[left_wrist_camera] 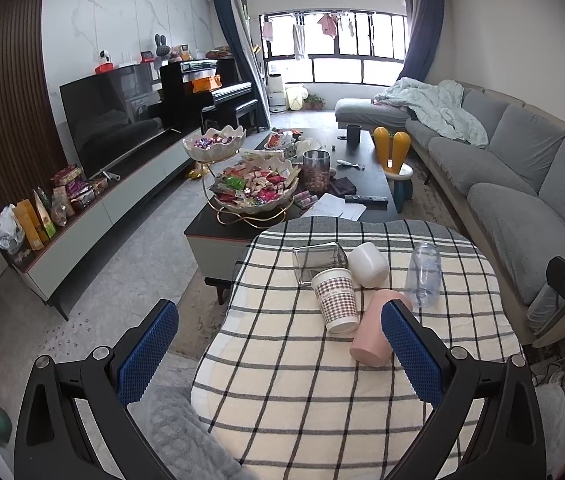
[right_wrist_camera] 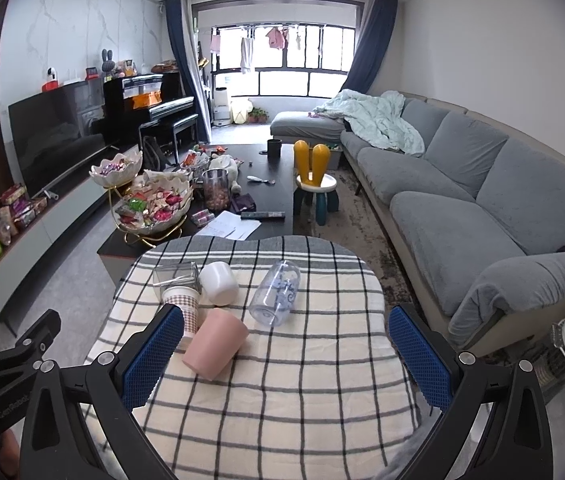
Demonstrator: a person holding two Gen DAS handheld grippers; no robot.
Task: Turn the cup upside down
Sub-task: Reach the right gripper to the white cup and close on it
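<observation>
Several cups lie on their sides on a checked cloth [left_wrist_camera: 302, 380]. A pink cup [left_wrist_camera: 374, 332] lies nearest, also in the right wrist view [right_wrist_camera: 214, 342]. Beside it lie a patterned paper cup [left_wrist_camera: 336, 300] [right_wrist_camera: 182, 308], a white cup [left_wrist_camera: 368, 264] [right_wrist_camera: 220, 282], a clear square glass [left_wrist_camera: 318, 260] [right_wrist_camera: 174, 276] and a clear plastic cup [left_wrist_camera: 424, 274] [right_wrist_camera: 276, 294]. My left gripper [left_wrist_camera: 280, 344] is open and empty, short of the cups. My right gripper [right_wrist_camera: 286, 346] is open and empty, its left finger beside the pink cup.
Behind the cloth stands a dark coffee table [left_wrist_camera: 362, 172] with candy bowls [left_wrist_camera: 254, 188], a jar and papers. A grey sofa [right_wrist_camera: 482, 200] runs along the right. A TV unit [left_wrist_camera: 122, 184] lines the left wall. A small stool [right_wrist_camera: 316, 188] stands by the table.
</observation>
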